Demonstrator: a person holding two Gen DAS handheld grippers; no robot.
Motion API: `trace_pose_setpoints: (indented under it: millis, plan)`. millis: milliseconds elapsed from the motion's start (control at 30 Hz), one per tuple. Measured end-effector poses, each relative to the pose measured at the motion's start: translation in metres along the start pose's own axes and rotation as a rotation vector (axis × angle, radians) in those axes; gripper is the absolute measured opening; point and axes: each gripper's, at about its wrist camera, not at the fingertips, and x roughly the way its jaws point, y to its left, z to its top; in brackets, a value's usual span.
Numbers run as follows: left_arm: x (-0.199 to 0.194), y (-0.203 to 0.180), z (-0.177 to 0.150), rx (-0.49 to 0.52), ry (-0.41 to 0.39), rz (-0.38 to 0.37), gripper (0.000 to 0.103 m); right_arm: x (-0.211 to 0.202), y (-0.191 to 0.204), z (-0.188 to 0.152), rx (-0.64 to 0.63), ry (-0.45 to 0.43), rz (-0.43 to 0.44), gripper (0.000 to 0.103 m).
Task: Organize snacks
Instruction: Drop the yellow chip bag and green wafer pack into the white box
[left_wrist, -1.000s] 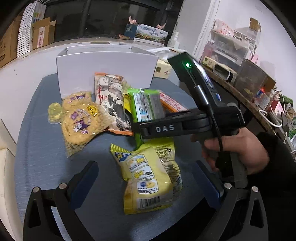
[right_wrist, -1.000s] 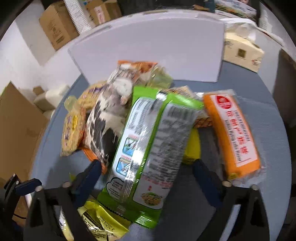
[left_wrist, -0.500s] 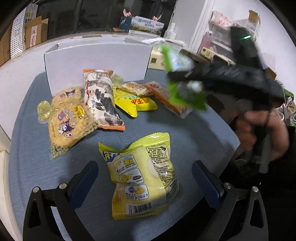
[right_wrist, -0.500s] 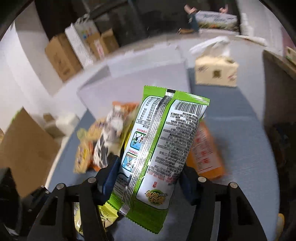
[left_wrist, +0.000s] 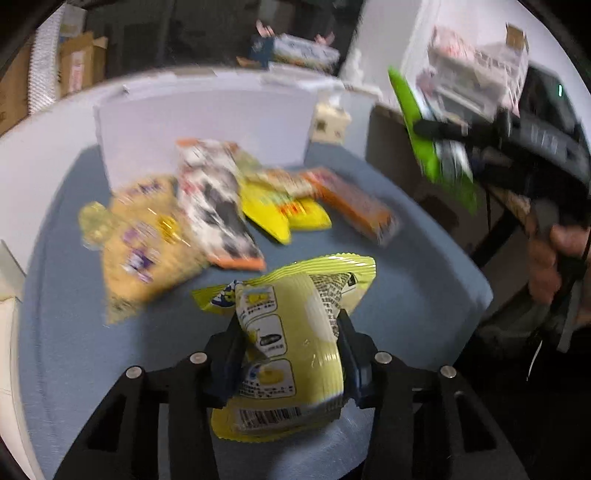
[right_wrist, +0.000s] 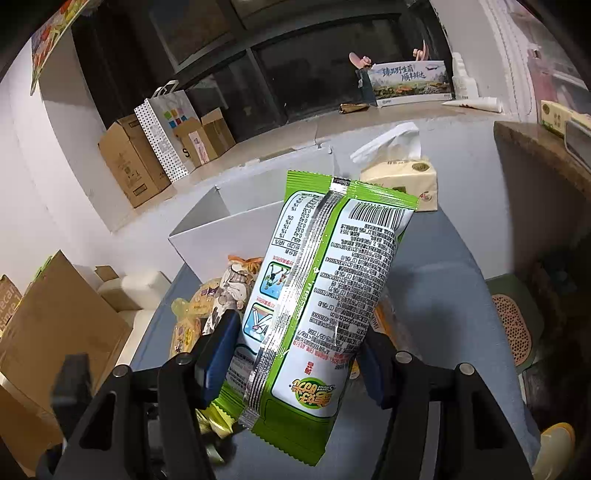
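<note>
Blue-grey surface (right_wrist: 443, 273) below; my right hand-held gripper (right_wrist: 295, 354) clamps the green foil snack packet (right_wrist: 325, 295), long axis toward the white open box (right_wrist: 221, 236) at 11 o'clock; my left hand-held gripper (left_wrist: 291, 354) pinches the yellow crinkled chip bag (left_wrist: 295, 332).

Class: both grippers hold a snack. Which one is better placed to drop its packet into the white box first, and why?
Probably the right gripper: its green packet is lifted, with the white box just ahead. The left gripper grips the yellow bag low over the table.

Glossy plastic green pkt (right_wrist: 321, 306), matt white cardboard box (right_wrist: 221, 240).
</note>
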Motion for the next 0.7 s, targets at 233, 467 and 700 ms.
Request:
trace_pose_setpoints:
  millis: [233, 467, 700]
  plan:
    - [-0.050, 0.016, 0.035, -0.008, -0.170, 0.012, 0.049, -0.002, 0.002, 0.006, -0.011, -0.028, 0.018, 0.065]
    - [-0.070, 0.040, 0.139, 0.066, -0.339, 0.113, 0.049, 0.024, 0.018, 0.062, -0.101, -0.048, 0.043, 0.065]
    - [-0.013, 0.087, 0.266, 0.068, -0.314, 0.191, 0.049, 0.103, 0.030, 0.161, -0.197, 0.029, 0.009, 0.065]
